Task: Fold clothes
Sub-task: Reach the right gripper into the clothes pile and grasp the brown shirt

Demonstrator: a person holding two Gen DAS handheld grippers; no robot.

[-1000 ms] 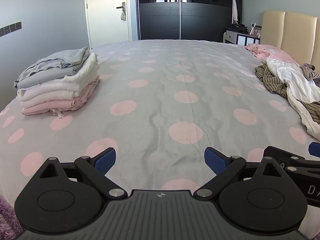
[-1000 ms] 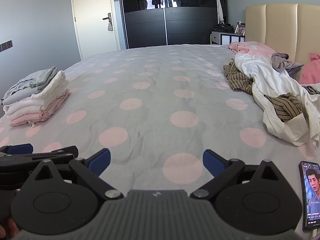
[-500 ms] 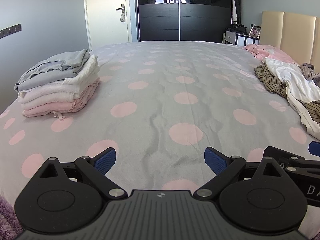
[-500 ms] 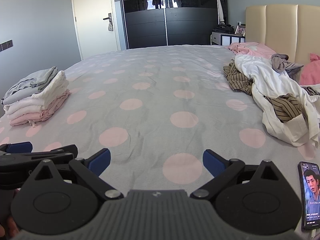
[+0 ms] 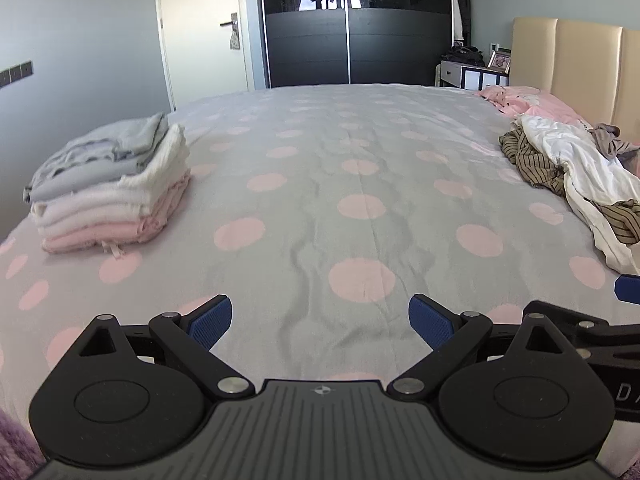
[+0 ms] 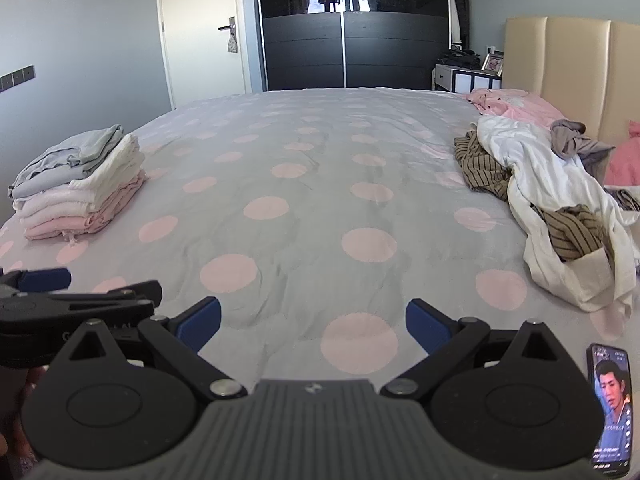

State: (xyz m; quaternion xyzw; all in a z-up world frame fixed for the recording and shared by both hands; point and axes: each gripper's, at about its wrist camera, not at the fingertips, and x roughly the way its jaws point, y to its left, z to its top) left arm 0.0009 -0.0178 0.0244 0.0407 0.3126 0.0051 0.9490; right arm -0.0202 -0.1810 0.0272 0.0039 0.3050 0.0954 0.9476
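- The left gripper (image 5: pixel 319 321) is held low over the near edge of the bed (image 5: pixel 360 168); its blue-padded fingers (image 5: pixel 210 322) are spread wide, with nothing between them but grey bedspread dotted with pink.
- The right gripper (image 6: pixel 313 322) is likewise held wide apart and empty, just beside the left gripper, whose side is seen at the left edge of the right wrist view.
- A stack of folded clothes (image 5: pixel 110 186) in grey, white and pink is found ahead and well to the left of both grippers, near the left edge of the bed.
- A heap of unfolded clothes (image 6: pixel 552 200), white, striped brown, grey and pink, is spread ahead and to the right of the grippers, reaching toward the beige headboard (image 6: pixel 560 64).
- A phone (image 6: pixel 611 408) with a lit screen is laid on the bed just to the right of the right gripper.
- A dark wardrobe (image 5: pixel 352 24) and a white door (image 5: pixel 204 28) are seen far ahead, beyond the bed.
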